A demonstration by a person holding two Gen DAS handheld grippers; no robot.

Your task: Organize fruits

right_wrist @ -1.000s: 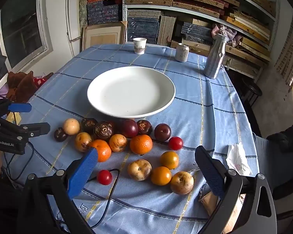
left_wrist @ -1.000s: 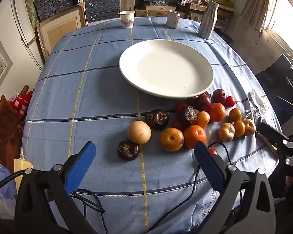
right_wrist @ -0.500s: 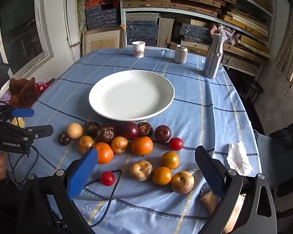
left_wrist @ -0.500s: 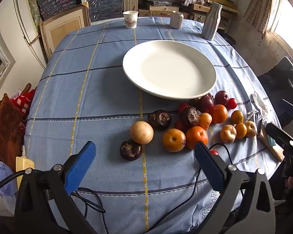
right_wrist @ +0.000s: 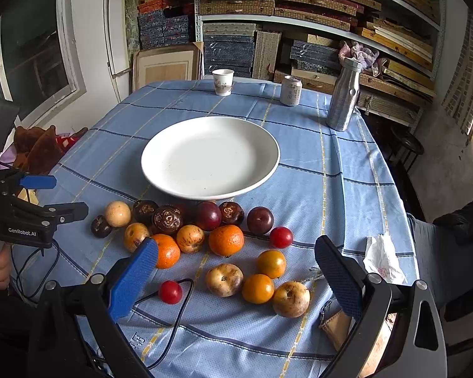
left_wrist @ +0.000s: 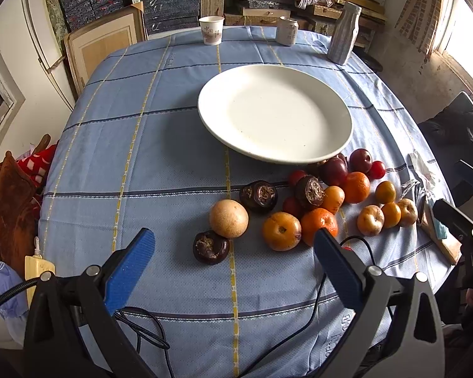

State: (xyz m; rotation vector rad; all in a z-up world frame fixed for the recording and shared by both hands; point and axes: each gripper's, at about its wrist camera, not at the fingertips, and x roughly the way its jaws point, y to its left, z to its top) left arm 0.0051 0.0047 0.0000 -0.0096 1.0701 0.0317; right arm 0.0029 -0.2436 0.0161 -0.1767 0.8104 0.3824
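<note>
Left gripper (left_wrist: 233, 252) wide open, holding nothing, above the near table edge by a dark fruit (left_wrist: 210, 247) and a tan round one (left_wrist: 228, 218). Right gripper (right_wrist: 236, 261) also wide open and empty, over the fruit (right_wrist: 226, 240) cluster. All fruit sits loose on the blue cloth (right_wrist: 315, 163) just in front of the plate (right_wrist: 173, 145), none on it. Cup (right_wrist: 223, 82), can (right_wrist: 290, 90), bottle (right_wrist: 343, 94) at far edge.

The plate (right_wrist: 210, 157) is bare, with open cloth (left_wrist: 135, 157) to its left. Fruits (right_wrist: 226, 240) sit packed close in front of it, some touching. A cup (right_wrist: 223, 82), can (right_wrist: 290, 90) and bottle (right_wrist: 343, 94) stand far behind.
</note>
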